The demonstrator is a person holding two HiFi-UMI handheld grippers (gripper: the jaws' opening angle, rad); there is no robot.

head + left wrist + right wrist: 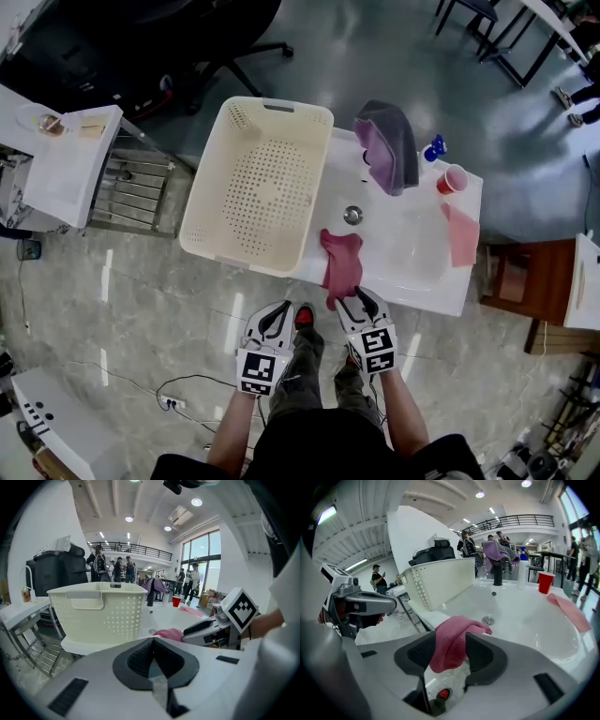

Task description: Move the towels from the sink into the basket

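**Item: towel transfer, sink to basket. Early stage.**

- **Right gripper** (451, 643): jaws spread wide. A fold of the rose-pink towel (342, 265) hangs between them, and the pads are not clamped on it. It is released rather than grasping.
- **Left gripper** (152, 641): jaws drawn together at the tips with nothing between them. It sits just beside the right gripper, on the near side of the sink's front edge.
- **Rose-pink towel**: draped over the front rim of the white sink (412, 281), directly at the right gripper's tips. One end lies inside the bowl towards the drain (352, 215), and the other hangs down outside.
- **Salmon towel** (461, 234): lies on the sink's rim, ahead and well to the right of the right gripper.
- **Purple-and-grey towel** (389, 145): bunched over the tap at the far side of the sink, well beyond both grippers.
- **Cream perforated basket** (208, 192): ahead of the left gripper, touching the sink's left side. No towel shows inside it.
- **Sundries**: a red cup (453, 178) and a blue bottle (434, 148) stand at the far right corner.

**Status (judged):** nothing delivered and three towels outstanding. The rose-pink towel looks like the first candidate, and the right gripper would need to clamp on it before any lift towards the basket.
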